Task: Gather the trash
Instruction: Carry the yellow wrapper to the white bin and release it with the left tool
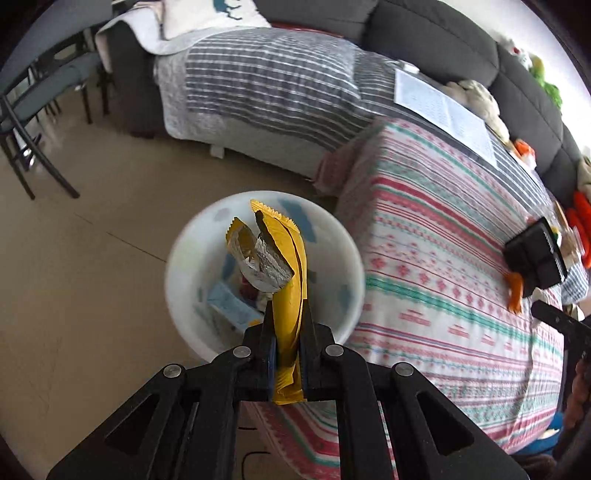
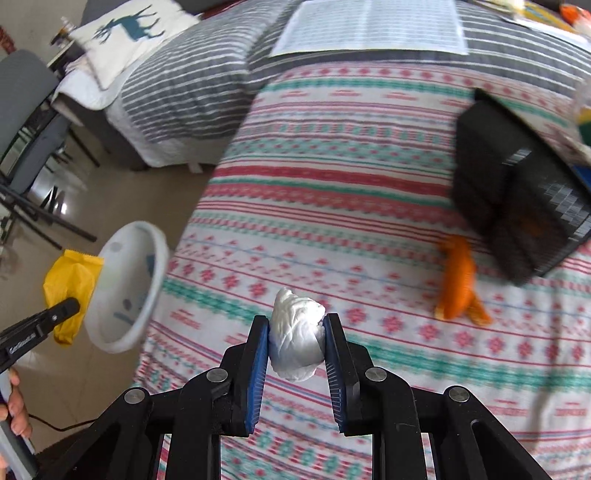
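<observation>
A home living room — a dark grey sofa (image 1: 424, 33) draped in a striped quilt (image 1: 266, 85), a deer-print cushion (image 2: 125, 40), soft toys (image 1: 476, 96) (along the backrest), chairs (image 1: 40, 96) on a tiled floor (image 1: 81, 266).

No legible txt; print on left claw (image 2: 62, 308) arm too blurred.

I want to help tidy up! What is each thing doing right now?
left gripper: shut on the yellow wrapper.
right gripper: shut on the white tissue ball.
white bin: upright on the floor, trash inside.
orange peel: lying on the patterned cloth.
</observation>
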{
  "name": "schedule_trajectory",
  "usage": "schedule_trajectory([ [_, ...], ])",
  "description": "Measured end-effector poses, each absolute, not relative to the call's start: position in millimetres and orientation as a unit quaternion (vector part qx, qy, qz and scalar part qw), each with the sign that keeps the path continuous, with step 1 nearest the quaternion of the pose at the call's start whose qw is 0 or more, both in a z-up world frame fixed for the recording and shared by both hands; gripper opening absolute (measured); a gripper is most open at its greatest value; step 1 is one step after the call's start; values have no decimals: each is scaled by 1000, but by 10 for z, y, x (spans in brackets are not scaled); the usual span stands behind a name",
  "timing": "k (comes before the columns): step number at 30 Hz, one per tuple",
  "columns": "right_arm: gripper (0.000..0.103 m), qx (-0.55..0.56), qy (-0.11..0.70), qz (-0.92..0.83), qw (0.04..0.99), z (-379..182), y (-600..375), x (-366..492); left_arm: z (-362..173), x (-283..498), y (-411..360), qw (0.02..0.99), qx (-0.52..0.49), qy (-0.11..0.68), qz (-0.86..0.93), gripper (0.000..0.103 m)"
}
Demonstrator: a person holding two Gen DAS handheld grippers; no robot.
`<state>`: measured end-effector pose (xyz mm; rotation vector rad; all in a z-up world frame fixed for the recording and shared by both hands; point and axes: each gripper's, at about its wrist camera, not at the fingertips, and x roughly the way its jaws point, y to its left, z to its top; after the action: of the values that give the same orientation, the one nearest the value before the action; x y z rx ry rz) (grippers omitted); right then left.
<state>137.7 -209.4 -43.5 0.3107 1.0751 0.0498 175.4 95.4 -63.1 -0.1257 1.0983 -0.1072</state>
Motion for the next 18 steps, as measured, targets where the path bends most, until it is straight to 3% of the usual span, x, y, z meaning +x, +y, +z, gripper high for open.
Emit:
schedule_trajectory([
  [2,27,145,510,32,847,-460,-1989,1438,-662,1791,1015,852,-61,518,-49,11],
  [4,27,144,510,38,847,-486,-1891,1498,-684,1834,1060,855,-59,513,-43,20],
  [5,27,143,511,42,847,-505,-1832,1532,-698,1863,1084,855,-59,513,-41,29],
  [7,27,142,512,48,846,-542,-1719,1603,-723,1891,1136,854,-58,516,-25,71],
  [8,27,141,512,50,846,-555,-1674,1610,-718,1885,1174,857,-61,512,-19,75],
  [13,27,139,514,71,843,-603,-1403,1735,-748,1821,1356,849,-55,525,13,84],
  [18,27,135,514,93,842,-682,-1117,1869,-761,1666,1524,844,-26,533,47,86],
])
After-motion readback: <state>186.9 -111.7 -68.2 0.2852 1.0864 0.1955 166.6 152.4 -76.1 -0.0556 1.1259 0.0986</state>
